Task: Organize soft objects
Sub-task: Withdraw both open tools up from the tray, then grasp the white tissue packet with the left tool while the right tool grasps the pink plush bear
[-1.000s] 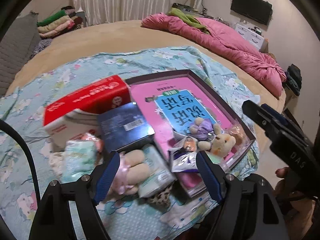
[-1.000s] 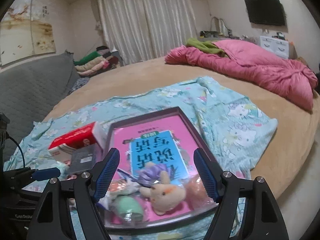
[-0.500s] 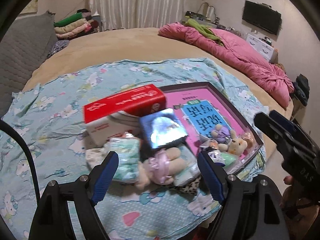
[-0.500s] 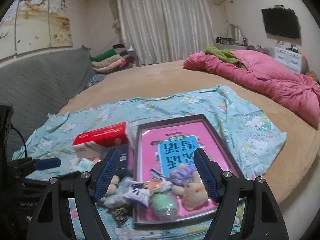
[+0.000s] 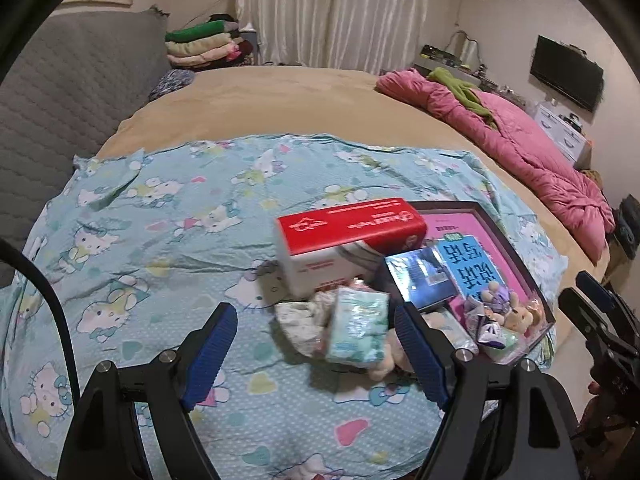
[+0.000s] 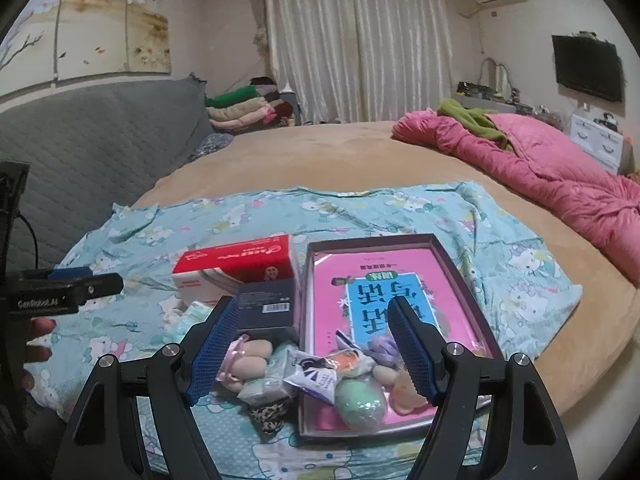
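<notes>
A round tan bed (image 6: 320,152) fills mid-frame. White curtains (image 6: 360,40) hang top centre, a grey quilted headboard (image 6: 88,136) at left, a wall television (image 6: 588,68) upper right.

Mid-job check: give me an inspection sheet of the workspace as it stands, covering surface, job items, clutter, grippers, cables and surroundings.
Surface: blue cartoon-print sheet spread over a tan bed.
Job's things: small plush toys and soft packets piled at the near end of the dark tray, among them a green squishy and a purple plush; a pink-bowed plush and a pale green packet lie on the sheet beside it.
Clutter: red and white box, dark blue box, pink book in the tray.
Grippers: left gripper and right gripper both open, holding nothing.
Cables: black cable at the left edge.
Surroundings: pink quilt, folded blankets, curtains, wall TV.
</notes>
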Available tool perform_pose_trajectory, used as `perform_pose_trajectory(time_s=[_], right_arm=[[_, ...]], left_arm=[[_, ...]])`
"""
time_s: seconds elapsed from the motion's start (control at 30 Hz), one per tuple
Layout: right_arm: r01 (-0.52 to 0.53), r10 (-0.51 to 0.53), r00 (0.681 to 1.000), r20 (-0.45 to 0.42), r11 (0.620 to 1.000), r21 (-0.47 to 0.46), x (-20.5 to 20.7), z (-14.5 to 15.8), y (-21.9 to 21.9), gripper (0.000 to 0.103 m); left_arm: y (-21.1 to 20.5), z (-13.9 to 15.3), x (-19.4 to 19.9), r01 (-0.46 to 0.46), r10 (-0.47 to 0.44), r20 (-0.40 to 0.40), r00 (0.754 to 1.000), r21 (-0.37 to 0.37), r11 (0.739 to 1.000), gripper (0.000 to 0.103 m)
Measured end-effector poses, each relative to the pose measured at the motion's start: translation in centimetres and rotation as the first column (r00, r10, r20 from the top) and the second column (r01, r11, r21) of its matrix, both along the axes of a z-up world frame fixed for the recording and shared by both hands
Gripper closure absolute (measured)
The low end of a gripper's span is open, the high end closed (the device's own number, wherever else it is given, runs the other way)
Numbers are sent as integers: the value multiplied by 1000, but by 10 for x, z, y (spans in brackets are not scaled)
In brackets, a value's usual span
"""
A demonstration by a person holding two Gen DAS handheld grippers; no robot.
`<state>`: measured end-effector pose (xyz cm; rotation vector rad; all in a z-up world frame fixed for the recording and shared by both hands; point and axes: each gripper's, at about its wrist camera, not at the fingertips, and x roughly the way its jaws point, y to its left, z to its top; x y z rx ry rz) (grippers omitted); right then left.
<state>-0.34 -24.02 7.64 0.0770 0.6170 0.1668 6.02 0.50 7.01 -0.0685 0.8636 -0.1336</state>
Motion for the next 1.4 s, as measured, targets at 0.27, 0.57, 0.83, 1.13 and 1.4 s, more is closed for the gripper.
perform_pose_trajectory(time_s=[0.27,0.57,0.83,1.13,1.4], right_arm=[[-99,98,995,-10,994,-43,-1,-6,30,25],[-199,192,979,-74,974,-105,2,-35,58,25],[-247,229,964,-132,958,-144,12,-57,72,25],[-261,230,956,-183,950,-171,24,-73,74,25],[-311,261,937,-233,927,-211,37,-87,84,25]], left_arm=[[20,-12,1,-36,35,-21,999,-21,999,22],[8,-36,4,0,-1,-59,998,-20,1000,22],[-23,-58,18,64,-64,-100,993,0,998,22],[-52,-86,45,134,-130,-167,977,9,991,22],[-57,-107,58,185,-173,-214,961,40,982,27]])
